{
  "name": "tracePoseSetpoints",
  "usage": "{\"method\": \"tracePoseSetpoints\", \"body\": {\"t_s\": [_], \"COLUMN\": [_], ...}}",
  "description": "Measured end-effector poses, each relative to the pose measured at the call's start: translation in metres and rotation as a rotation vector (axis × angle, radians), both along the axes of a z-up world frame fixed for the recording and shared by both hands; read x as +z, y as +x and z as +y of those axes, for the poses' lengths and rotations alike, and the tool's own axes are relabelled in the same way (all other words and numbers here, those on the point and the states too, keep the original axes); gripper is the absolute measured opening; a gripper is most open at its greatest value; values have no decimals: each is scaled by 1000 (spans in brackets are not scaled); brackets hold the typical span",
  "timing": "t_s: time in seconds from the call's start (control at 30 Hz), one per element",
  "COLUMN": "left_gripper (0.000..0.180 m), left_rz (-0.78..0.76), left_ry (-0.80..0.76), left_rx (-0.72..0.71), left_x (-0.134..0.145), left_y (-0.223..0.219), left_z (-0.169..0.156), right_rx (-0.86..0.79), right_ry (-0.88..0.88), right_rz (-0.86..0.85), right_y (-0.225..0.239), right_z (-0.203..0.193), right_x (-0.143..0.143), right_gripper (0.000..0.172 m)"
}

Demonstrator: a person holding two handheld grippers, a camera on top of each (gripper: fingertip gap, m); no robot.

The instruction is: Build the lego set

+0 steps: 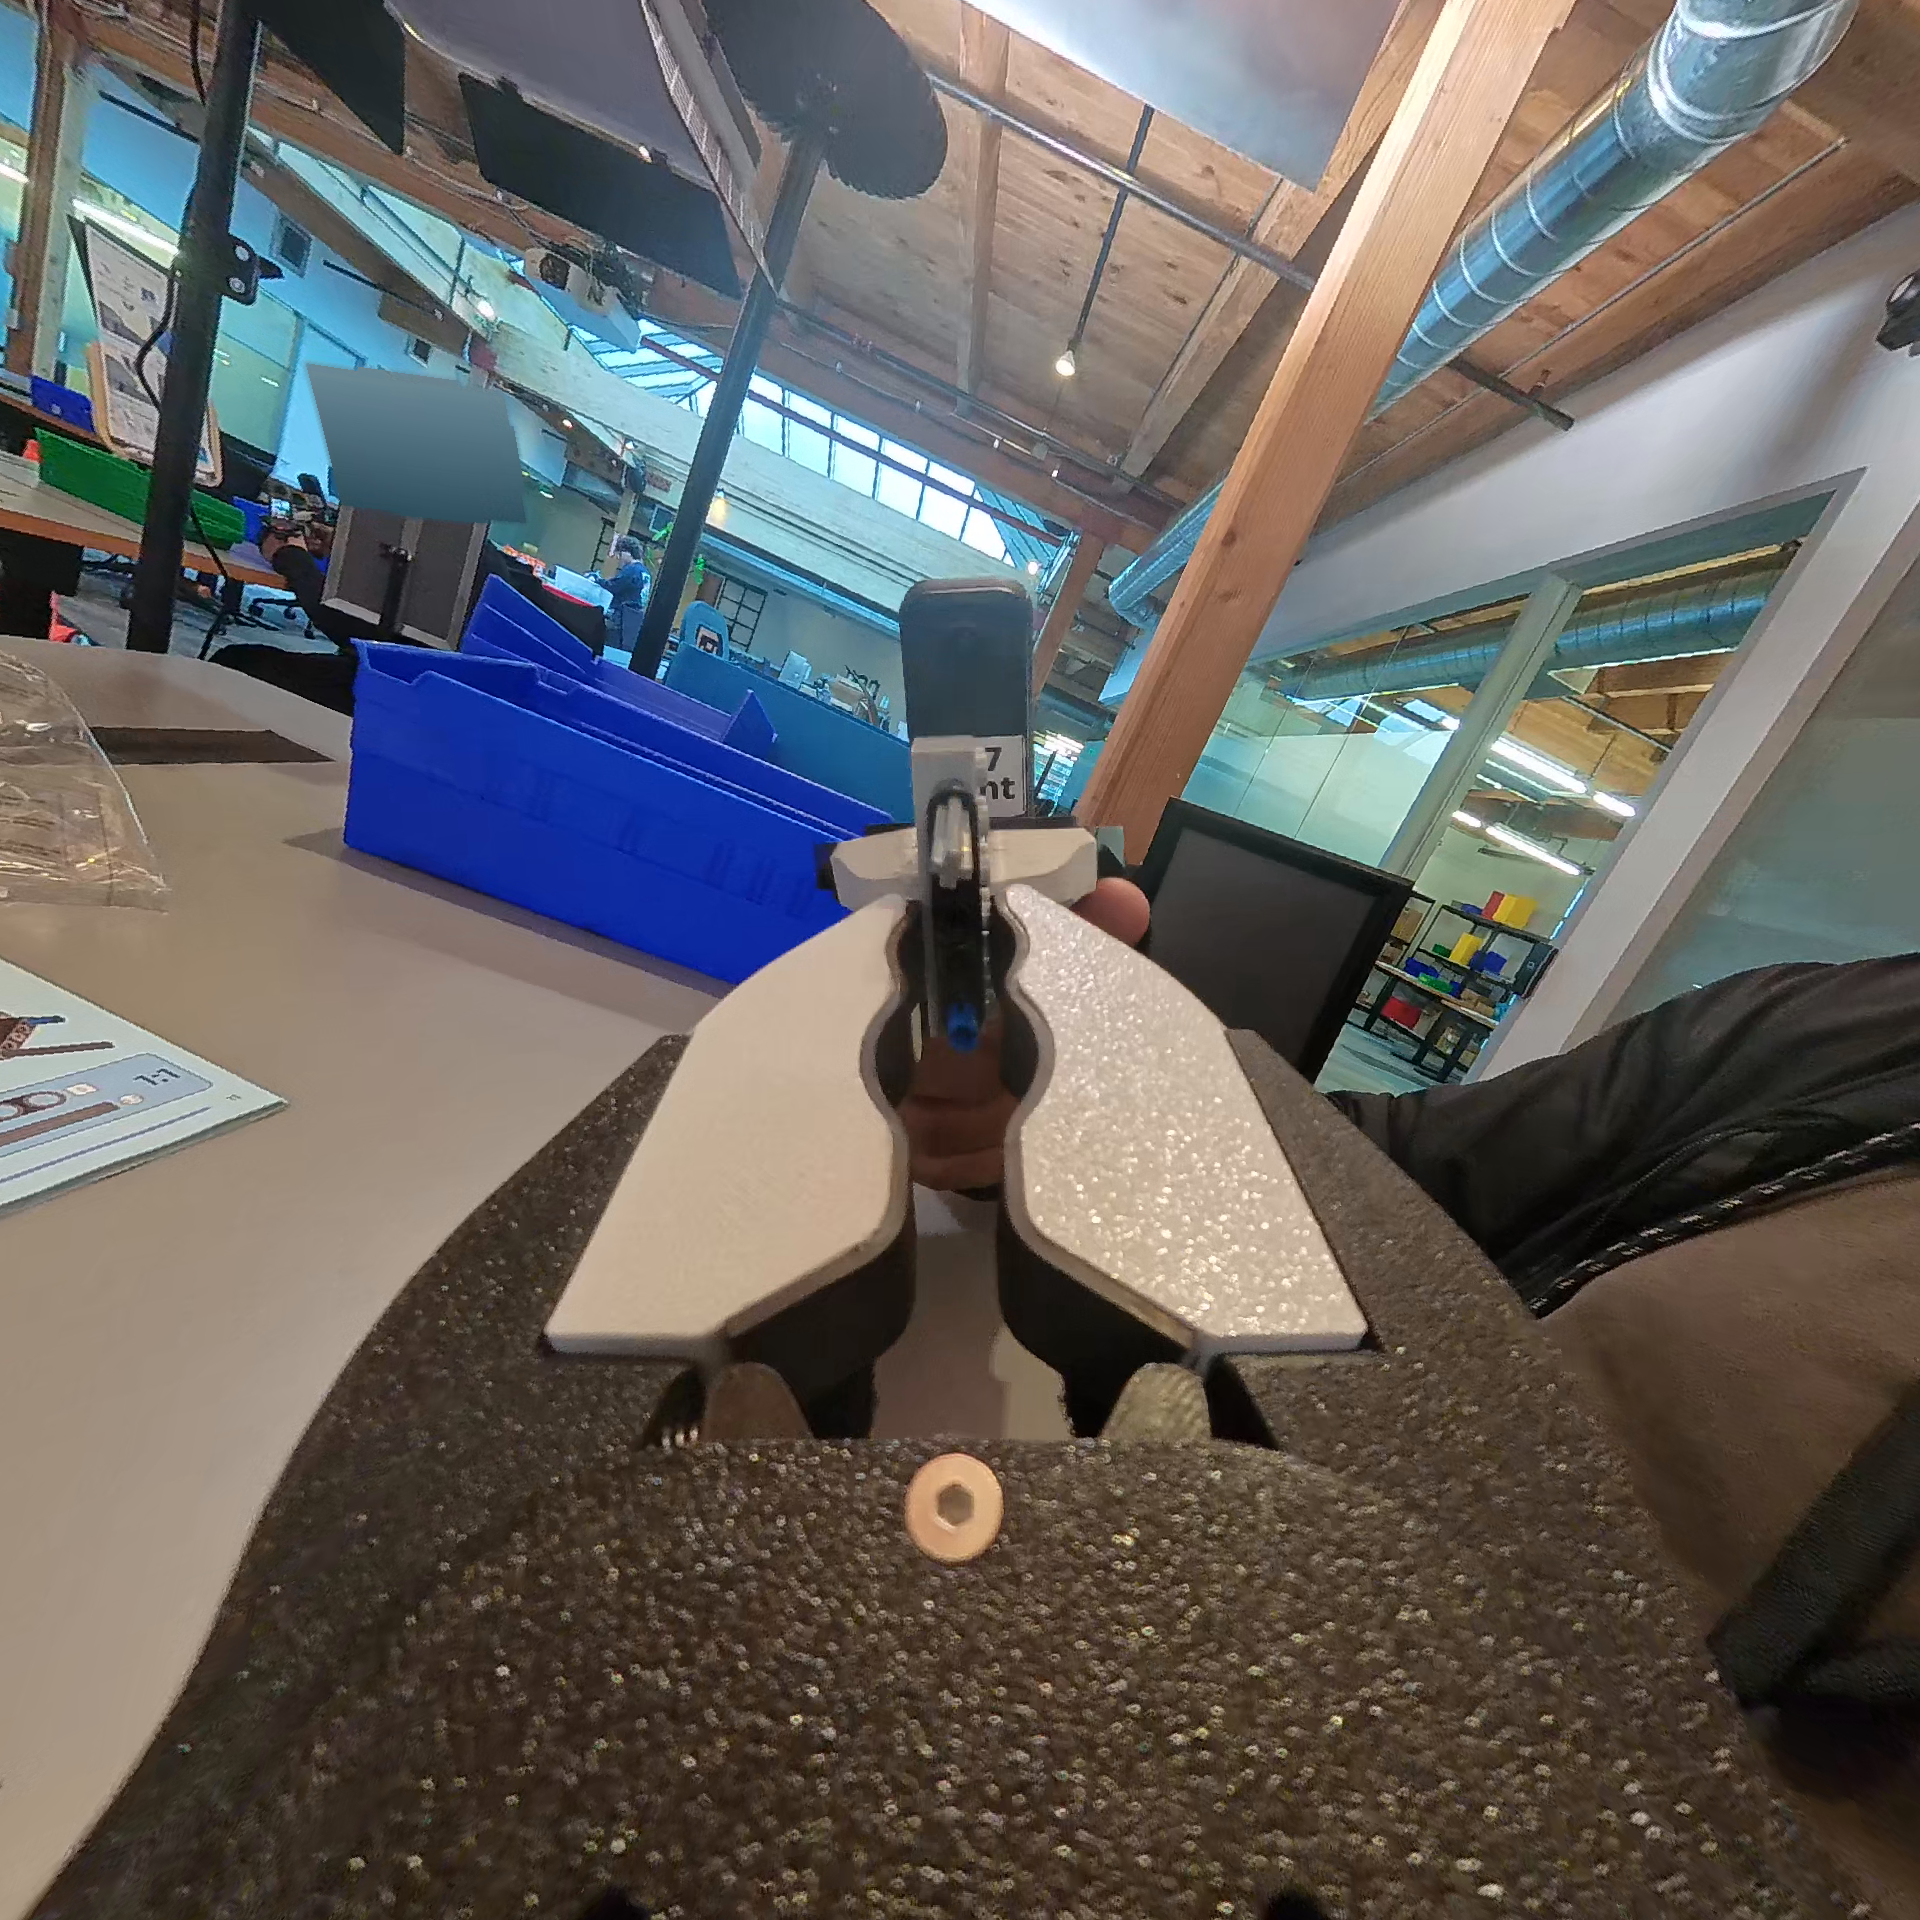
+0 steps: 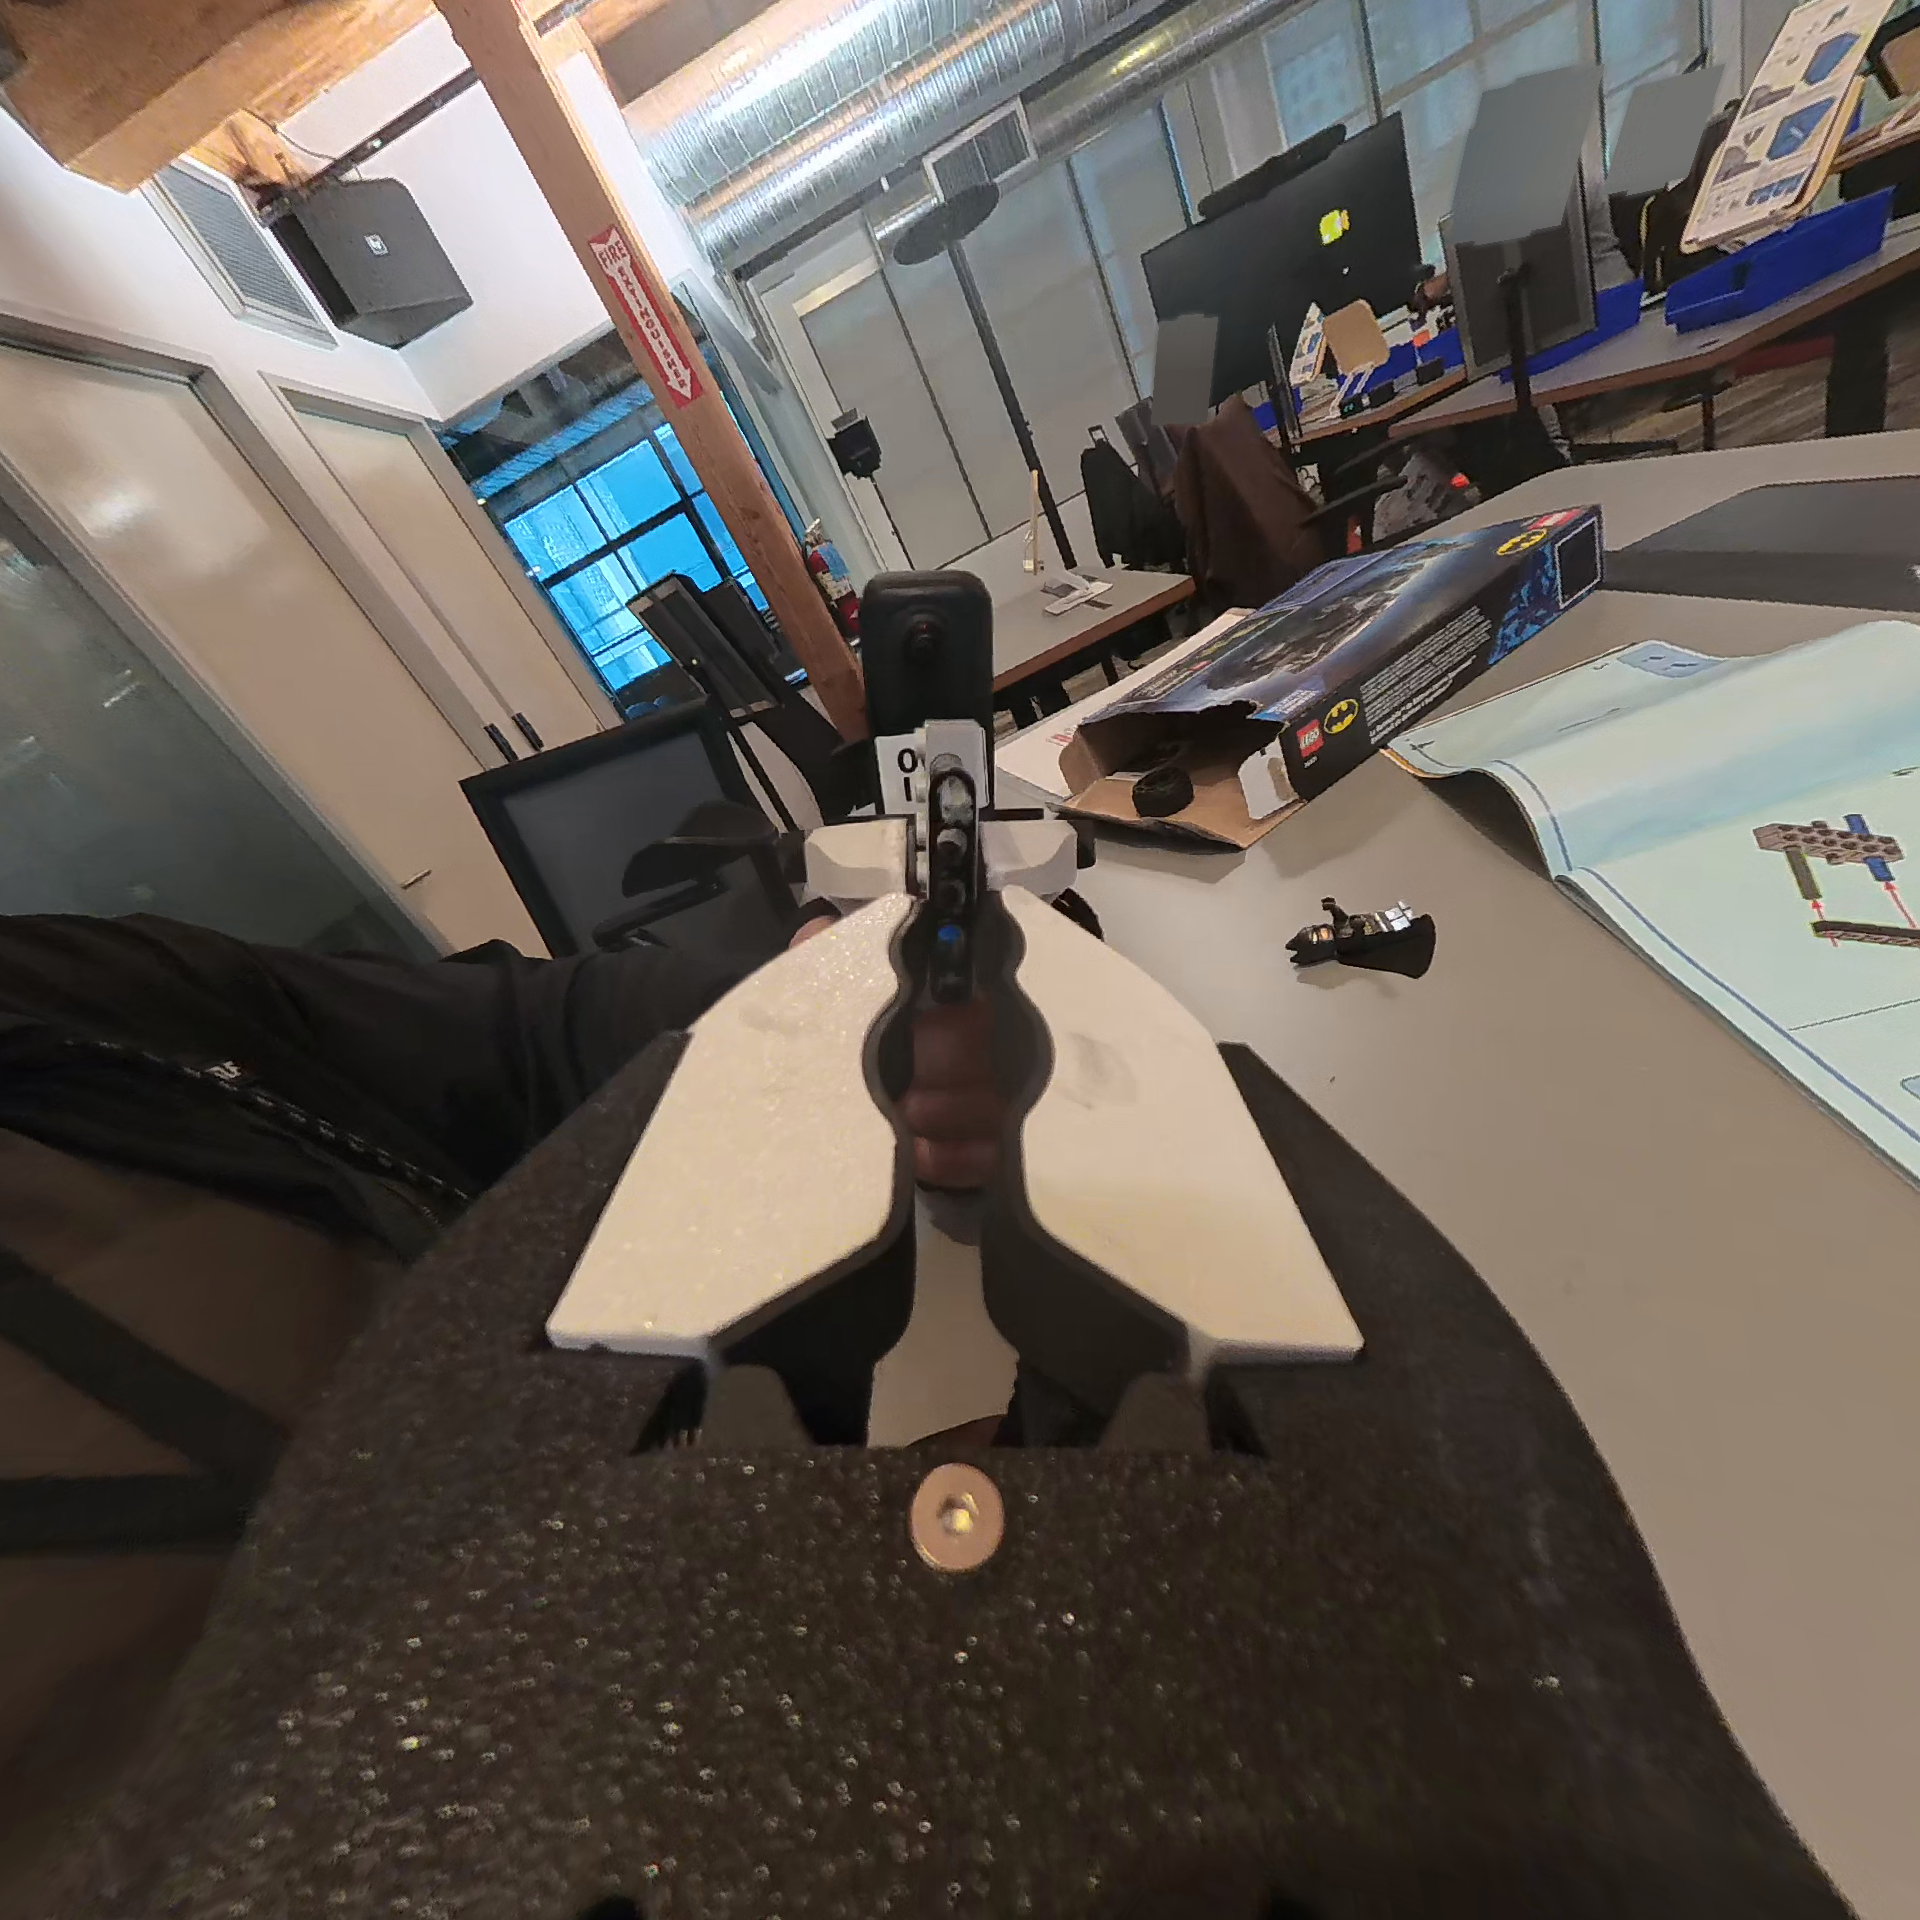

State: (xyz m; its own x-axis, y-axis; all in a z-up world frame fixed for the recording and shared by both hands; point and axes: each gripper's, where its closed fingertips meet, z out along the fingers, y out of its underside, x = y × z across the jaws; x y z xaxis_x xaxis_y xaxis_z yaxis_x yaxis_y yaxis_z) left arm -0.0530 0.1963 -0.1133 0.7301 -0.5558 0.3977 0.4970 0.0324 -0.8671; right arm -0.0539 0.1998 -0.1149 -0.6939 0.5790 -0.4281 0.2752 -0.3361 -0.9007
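Black toy-brick beam (image 1: 951, 940) with blue pin, pinched between both hand-held grippers facing tip to tip: left hand-held gripper (image 1: 948, 997) and right hand-held gripper (image 2: 948, 961) each clamped on it, above table (image 2: 1455, 1143) edge.

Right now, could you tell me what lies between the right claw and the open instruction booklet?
A small black toy figure lies on the table there, in the right wrist view.
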Motion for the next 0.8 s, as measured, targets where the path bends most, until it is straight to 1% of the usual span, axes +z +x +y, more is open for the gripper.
{"method": "tracePoseSetpoints", "body": {"t_s": [0.17,0.37,0.47,0.63,0.8], "left_gripper": [11,11,11,11,11], "left_rz": [-32,-66,-62,-38,-4], "left_ry": [19,49,60,65,62], "left_rx": [-6,-6,-5,-5,-8], "left_x": [3,8,11,12,10], "left_y": [-2,-6,-6,-3,2], "left_z": [-2,-5,-7,-8,-7], "right_rx": [10,17,2,-17,-14], "right_ry": [15,85,124,91,71], "right_rz": [4,29,43,71,71], "right_y": [1,3,5,11,12], "right_z": [-3,-12,-10,1,3], "right_x": [-1,-3,-2,7,10], "right_gripper": [10,18,22,22,20]}}
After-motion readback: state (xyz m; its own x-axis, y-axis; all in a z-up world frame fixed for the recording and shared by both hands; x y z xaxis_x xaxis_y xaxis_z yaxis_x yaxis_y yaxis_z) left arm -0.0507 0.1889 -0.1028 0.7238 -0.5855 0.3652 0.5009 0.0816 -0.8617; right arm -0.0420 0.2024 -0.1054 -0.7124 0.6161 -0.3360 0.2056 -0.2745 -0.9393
